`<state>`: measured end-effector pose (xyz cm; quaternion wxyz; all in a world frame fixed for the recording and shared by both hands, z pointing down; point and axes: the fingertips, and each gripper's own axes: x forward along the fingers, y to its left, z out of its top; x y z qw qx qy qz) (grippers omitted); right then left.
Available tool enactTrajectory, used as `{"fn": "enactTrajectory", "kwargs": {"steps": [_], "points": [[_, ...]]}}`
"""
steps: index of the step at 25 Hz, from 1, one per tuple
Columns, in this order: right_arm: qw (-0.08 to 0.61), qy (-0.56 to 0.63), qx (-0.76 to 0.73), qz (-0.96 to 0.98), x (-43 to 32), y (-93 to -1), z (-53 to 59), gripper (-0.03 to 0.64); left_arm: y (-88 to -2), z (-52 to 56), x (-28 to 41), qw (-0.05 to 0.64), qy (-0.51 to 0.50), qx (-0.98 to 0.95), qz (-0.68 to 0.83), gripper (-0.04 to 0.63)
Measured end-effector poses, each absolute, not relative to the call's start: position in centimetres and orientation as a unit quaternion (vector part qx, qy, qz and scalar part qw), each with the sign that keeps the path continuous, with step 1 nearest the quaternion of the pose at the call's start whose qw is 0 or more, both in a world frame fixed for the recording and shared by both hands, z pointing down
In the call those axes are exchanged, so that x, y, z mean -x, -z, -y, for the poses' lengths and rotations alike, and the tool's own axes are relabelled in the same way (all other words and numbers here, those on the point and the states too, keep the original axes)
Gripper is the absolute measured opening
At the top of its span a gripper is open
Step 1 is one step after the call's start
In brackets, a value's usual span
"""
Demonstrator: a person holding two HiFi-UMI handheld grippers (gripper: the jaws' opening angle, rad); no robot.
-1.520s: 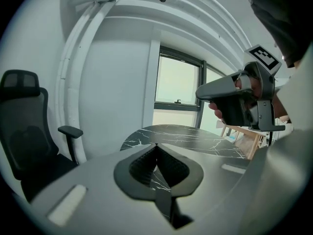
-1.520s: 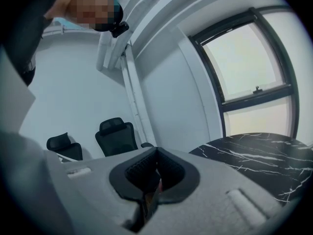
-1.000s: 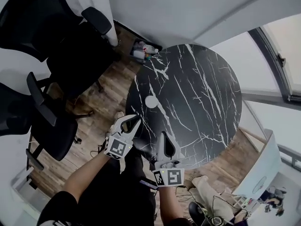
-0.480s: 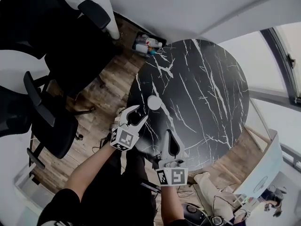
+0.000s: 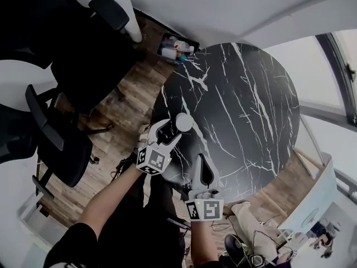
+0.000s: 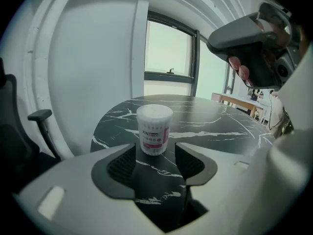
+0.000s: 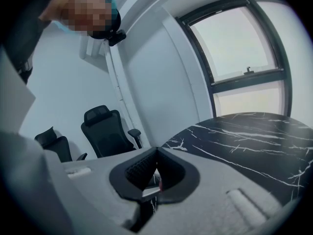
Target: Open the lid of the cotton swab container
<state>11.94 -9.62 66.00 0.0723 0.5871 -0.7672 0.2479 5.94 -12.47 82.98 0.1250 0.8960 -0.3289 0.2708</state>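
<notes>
The cotton swab container (image 6: 154, 129) is a small white tub with a pink label and a lid on top. It stands upright near the left edge of the black marble table (image 5: 240, 105), where its round white lid (image 5: 184, 121) shows from above. My left gripper (image 6: 155, 151) reaches it from the table's edge. Its jaws have just been opening and stand wide; the tub sits at their tips and no pad touches it. My left gripper (image 5: 170, 133) lies just left of the lid. My right gripper (image 5: 202, 162) hovers over the near table edge, shut with nothing held (image 7: 156, 153).
Black office chairs (image 5: 56, 144) stand on the wood floor to the left. A box of bottles (image 5: 175, 48) sits on the floor beyond the table. A large window (image 6: 168, 53) lies behind the table. Bags and cables (image 5: 251, 233) lie at the lower right.
My left gripper has moved up to the container and its jaws have spread from nearly shut to wide. The right gripper has stayed shut and shifted only slightly.
</notes>
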Motion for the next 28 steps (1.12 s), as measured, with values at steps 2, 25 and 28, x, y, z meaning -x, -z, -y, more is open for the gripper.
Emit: {"fn": "enactTrajectory", "kwargs": {"steps": [2,25,28], "points": [[0.073,-0.25,-0.588,0.765,-12.1,-66.2,9.5,-0.003,-83.1,12.9,-6.2,0.123,-0.274,-0.896,0.328,0.259],[0.075,-0.262,-0.602,0.75,-14.2,-67.2,8.5,-0.003,-83.9,14.9,-7.9,0.1,-0.307,-0.887,0.33,0.247],[0.077,-0.262,-0.605,0.748,-14.4,-67.3,8.3,-0.003,-83.9,15.0,-7.8,0.099,-0.307,-0.887,0.331,0.242]]}}
